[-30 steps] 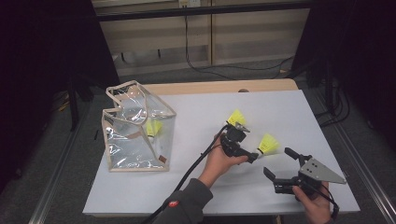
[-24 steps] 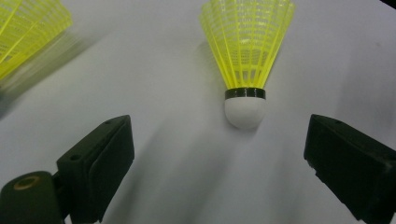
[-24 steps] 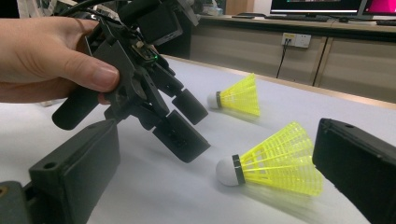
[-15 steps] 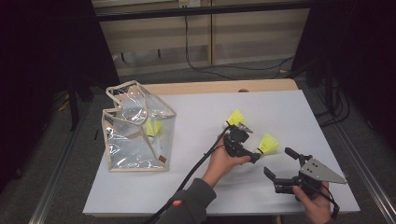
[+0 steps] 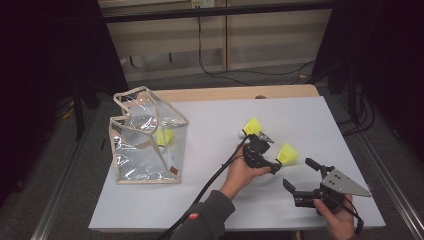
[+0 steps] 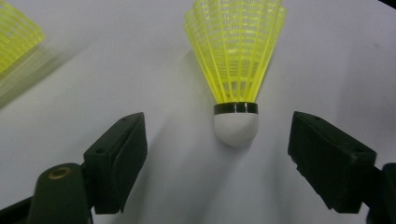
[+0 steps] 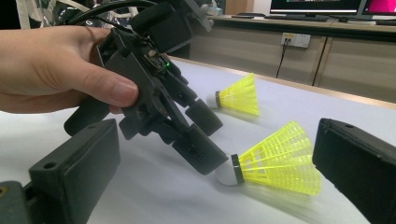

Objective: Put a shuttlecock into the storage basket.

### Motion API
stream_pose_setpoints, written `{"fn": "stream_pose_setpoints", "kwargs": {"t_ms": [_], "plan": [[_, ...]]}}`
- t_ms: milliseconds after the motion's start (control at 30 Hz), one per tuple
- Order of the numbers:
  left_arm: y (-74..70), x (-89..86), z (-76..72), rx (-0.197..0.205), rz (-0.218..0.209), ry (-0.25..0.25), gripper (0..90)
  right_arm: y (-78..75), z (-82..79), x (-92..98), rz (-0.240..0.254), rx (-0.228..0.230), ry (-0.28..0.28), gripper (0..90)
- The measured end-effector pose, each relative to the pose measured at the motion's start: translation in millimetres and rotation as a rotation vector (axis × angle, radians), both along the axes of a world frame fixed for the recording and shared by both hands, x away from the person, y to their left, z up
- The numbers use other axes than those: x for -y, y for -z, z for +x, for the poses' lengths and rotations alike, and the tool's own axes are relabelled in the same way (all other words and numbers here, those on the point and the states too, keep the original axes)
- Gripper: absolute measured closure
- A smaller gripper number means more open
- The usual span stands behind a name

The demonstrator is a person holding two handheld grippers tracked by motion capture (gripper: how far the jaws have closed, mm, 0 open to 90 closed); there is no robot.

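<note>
shuttlecock (image 6: pixel 236 70) between jaws (untouched)

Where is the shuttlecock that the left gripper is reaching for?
In the high view the shuttlecock lies right of centre on the table, between the left gripper's open jaws.

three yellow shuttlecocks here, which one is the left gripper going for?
The near shuttlecock by the right gripper: its white cork sits between the left gripper jaws, which have just been closing. Others: one farther back, one in the clear bag.
</note>
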State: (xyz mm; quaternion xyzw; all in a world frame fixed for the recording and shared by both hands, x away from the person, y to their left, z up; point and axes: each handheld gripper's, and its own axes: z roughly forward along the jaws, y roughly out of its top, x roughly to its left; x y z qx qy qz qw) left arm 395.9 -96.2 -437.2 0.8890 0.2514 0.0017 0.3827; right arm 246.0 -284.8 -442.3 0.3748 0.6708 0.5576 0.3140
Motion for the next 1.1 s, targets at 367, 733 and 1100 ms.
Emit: {"fn": "stream_pose_setpoints", "kwargs": {"t_ms": [367,733,1100], "plan": [[8.4,9.9,2.0,0.006,0.005,0.027,36.3,-0.2,0.0,1.2,-0.001,0.000,0.004,0.9],[11.2,19.4,0.7,0.020,0.021,0.038,44.4,-0.1,0.1,1.3,-0.002,0.000,0.004,0.9],[10.2,20.6,-1.6,0.022,0.041,0.054,64.2,-0.5,-0.3,0.7,0.002,0.001,0.003,0.8]]}}
